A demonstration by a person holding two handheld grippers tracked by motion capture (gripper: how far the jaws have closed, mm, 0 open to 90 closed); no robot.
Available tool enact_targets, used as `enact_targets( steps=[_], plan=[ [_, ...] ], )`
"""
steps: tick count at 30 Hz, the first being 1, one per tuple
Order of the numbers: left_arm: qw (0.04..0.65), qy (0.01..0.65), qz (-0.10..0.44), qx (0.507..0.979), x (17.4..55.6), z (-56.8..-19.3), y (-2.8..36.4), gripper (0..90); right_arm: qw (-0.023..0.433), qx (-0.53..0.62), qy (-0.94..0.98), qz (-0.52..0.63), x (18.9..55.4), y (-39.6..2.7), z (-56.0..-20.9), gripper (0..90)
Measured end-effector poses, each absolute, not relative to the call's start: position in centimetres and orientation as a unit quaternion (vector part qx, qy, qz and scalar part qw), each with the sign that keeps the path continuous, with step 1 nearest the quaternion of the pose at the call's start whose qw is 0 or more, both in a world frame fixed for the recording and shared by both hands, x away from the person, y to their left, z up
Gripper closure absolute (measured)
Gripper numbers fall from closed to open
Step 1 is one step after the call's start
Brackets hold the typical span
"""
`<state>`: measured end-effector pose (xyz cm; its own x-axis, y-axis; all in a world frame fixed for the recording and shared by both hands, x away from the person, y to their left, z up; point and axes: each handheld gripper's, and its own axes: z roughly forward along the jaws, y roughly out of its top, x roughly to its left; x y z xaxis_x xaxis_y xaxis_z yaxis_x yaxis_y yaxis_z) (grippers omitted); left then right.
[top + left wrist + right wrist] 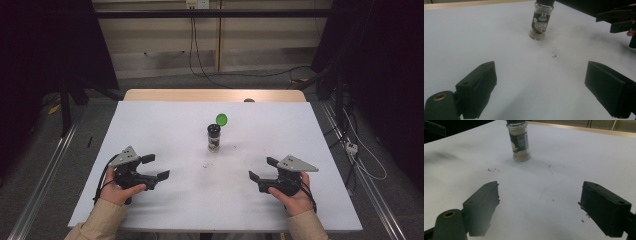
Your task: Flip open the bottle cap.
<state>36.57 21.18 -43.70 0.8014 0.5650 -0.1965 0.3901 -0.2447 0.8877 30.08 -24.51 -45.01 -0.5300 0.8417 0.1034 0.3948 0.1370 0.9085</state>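
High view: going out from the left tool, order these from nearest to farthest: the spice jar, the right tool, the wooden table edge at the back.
1. Spice jar, mid-table, up and right of the left tool.
2. Right tool, across the table at right.
3. Wooden table edge, along the far side.

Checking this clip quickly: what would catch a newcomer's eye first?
A small glass spice jar stands upright near the middle of the white table, its green flip lid open. Nearer the person, the left tongs and right tongs flank it, both open and empty.
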Motion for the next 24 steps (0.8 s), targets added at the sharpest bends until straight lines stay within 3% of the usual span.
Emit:
enact_targets(
  steps=[24],
  plan=[
    [0.524,0.316,0.091,0.786,35.7,-44.2,22.8,8.9,0.238,0.442,0.715,0.487,28.5,-27.8,-45.4,14.5]
  ],
)
